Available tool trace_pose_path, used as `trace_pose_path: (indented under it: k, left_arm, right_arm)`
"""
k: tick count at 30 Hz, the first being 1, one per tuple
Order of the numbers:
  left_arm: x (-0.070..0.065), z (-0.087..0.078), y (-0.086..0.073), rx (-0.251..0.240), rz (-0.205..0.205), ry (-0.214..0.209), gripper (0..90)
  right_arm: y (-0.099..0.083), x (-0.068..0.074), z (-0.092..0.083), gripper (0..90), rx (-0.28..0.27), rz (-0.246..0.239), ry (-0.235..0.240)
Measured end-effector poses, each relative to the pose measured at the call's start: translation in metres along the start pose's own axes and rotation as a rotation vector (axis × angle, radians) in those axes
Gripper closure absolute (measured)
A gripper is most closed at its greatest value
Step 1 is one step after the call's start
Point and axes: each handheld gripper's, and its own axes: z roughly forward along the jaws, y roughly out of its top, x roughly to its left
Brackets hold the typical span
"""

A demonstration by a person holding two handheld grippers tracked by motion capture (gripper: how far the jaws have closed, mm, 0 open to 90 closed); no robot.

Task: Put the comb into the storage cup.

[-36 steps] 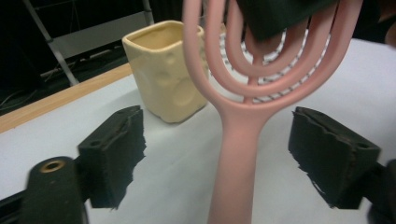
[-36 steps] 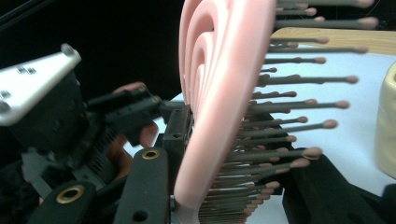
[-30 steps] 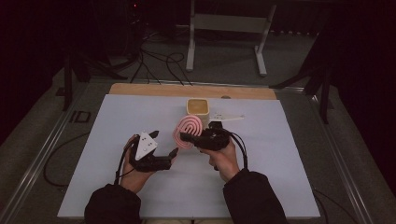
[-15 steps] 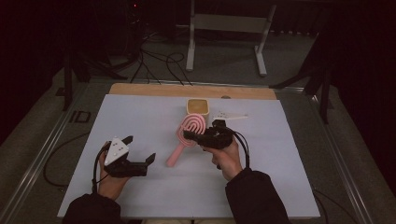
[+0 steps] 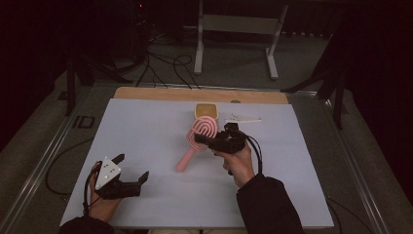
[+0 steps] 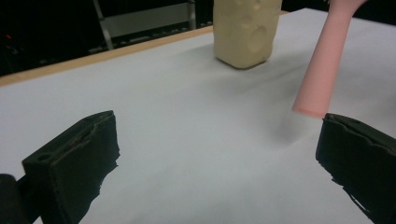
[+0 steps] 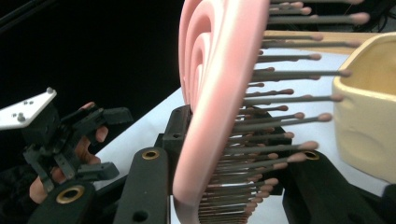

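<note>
between right gripper (image 5: 207,142) pads: pink brush (image 5: 197,140), clamped; left gripper (image 5: 131,168) apart, w/o load.

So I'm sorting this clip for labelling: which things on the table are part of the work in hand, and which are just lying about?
In the job:
- pink hairbrush, clamped at its head in the right gripper
- left gripper, open, near the table's front edge

Lying about:
- yellowish sponge block, just behind the brush head
- small white flat piece to its right, too small to identify
</note>
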Motion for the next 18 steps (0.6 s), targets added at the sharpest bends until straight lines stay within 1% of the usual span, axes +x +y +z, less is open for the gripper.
trace_pose_path:
  k: [3, 6, 8, 12, 18]
  left_arm:
    - [0.001, 0.001, -0.002, 0.006, 0.001, 0.015, 0.2]
    - [0.004, 0.002, -0.006, 0.007, -0.02, 0.019, 0.2]
    - [0.005, 0.002, -0.006, 0.005, -0.025, 0.02, 0.2]
    - [0.007, 0.004, -0.008, 0.007, -0.048, 0.03, 0.2]
    - [0.005, 0.007, -0.009, 0.015, -0.038, 0.029, 0.2]
  right_arm:
    - [0.002, 0.0, -0.001, 63.6, -0.007, 0.005, 0.0]
    - [0.004, 0.0, -0.002, 63.6, -0.01, 0.006, -0.006]
    - [0.005, 0.0, -0.003, 63.6, -0.011, 0.009, -0.009]
    - [0.01, 0.001, -0.004, 63.6, -0.017, 0.009, -0.011]
    - [0.014, 0.002, -0.005, 63.6, -0.016, 0.009, -0.013]
